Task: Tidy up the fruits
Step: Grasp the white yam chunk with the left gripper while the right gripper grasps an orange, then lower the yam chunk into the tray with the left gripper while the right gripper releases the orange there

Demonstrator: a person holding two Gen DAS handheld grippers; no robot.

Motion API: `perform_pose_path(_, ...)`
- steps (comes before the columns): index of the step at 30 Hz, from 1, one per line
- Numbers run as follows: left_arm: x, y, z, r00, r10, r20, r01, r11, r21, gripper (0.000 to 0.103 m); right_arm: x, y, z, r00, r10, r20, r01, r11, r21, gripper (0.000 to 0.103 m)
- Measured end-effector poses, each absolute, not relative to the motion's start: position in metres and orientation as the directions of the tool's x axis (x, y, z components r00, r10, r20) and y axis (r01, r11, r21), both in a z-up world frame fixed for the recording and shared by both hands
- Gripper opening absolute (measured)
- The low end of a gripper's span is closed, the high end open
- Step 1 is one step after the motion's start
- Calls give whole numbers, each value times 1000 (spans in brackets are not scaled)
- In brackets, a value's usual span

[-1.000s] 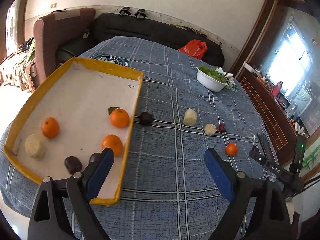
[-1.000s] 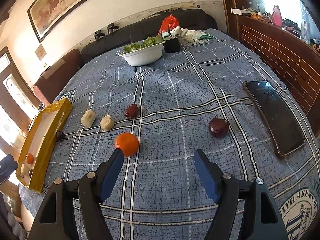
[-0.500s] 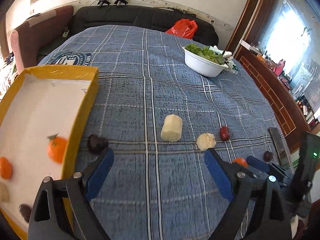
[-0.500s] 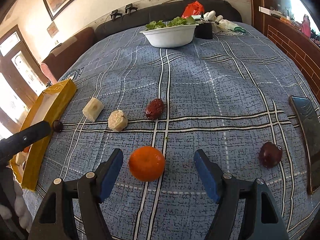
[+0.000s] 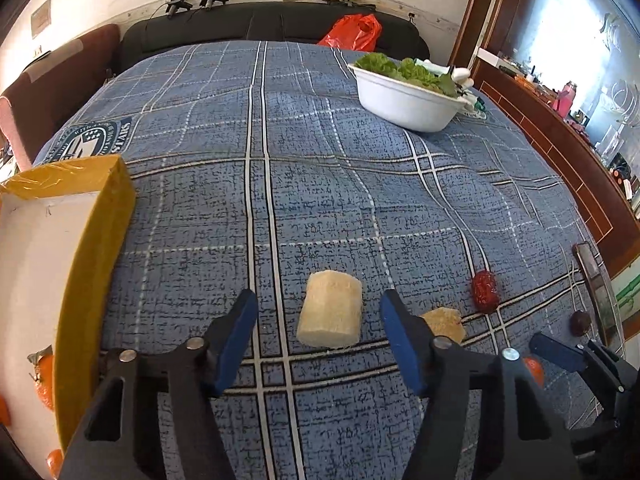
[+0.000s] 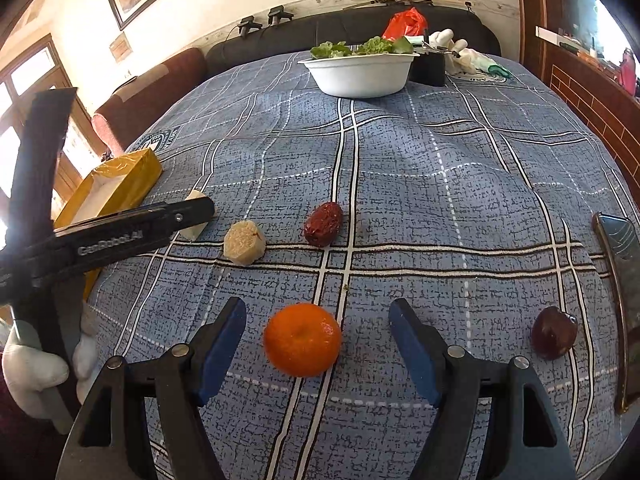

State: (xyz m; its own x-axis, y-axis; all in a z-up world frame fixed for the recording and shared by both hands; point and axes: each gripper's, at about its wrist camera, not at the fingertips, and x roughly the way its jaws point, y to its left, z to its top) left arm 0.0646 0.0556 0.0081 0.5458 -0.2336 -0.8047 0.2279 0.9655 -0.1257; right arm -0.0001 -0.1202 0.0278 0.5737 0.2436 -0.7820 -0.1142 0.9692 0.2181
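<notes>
1. a pale cut cylinder piece point(image 5: 330, 310) lies on the blue plaid cloth point(image 5: 320, 184), between the blue pads of the left gripper point(image 5: 316, 338); the jaws are closing in on it, with a gap on both sides, neither pad touching it.
2. an orange point(image 6: 302, 339) sits on the cloth between the pads of the right gripper point(image 6: 318, 354), whose jaws stand wide, apart from the fruit on both sides, holding nothing.
3. just beside the cylinder piece, to its right, lies a smaller pale round chunk point(image 5: 442, 322), partly hidden behind the left gripper's right finger; further right is a wrinkled red date point(image 5: 485, 292).
4. in the right wrist view, a dark reddish-brown fruit point(image 6: 554, 332) rests right of the orange, well apart from it, near a dark flat phone-like slab point(image 6: 622, 280) at the cloth's edge.
5. a yellow-rimmed tray point(image 5: 96, 256) with a white floor lies at the left edge of the cloth; oranges point(image 5: 42, 376) show inside it at the frame's edge.
6. at the far side stands a white bowl of green leaves point(image 5: 408, 98), with a red plastic bag point(image 5: 354, 32) behind it on a dark sofa.
7. a white-gloved hand point(image 6: 36, 364) grips the left gripper's handle.
</notes>
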Motion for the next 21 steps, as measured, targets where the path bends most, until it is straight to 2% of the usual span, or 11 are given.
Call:
perform_pose_path(3, 63, 53, 5, 565, -215, -797, 224, 969, -102, 51, -1, -121, 28, 577, 248, -778, -112, 968, 226, 77)
perform_pose_path(6, 61, 50, 5, 572, -208, -794, 230, 969, -88, 37, -2, -120, 28, 581, 241, -778, -112, 970, 217, 74)
perform_pose_path(7, 61, 51, 5, 569, -220, -793, 237, 967, -98, 30, -2, -119, 28, 581, 238, -778, -115, 971, 211, 70)
perform_pose_path(8, 61, 51, 6, 568, -215, -794, 234, 968, -95, 30, -2, -118, 28, 582, 235, -779, -117, 972, 205, 66)
perform_pose_path(10, 58, 50, 7, 568, -210, -796, 232, 968, -90, 30, -3, -116, 28, 585, 213, -783, -111, 977, 183, 46)
perform_pose_path(11, 57, 51, 8, 566, -214, -796, 232, 968, -95, 30, -3, -115, 28, 584, 214, -783, -112, 977, 183, 39)
perform_pose_path(21, 14, 80, 49, 618, -282, -734, 206, 959, -195, 30, -16, -113, 37, 586, 240, -774, -103, 970, 222, 39)
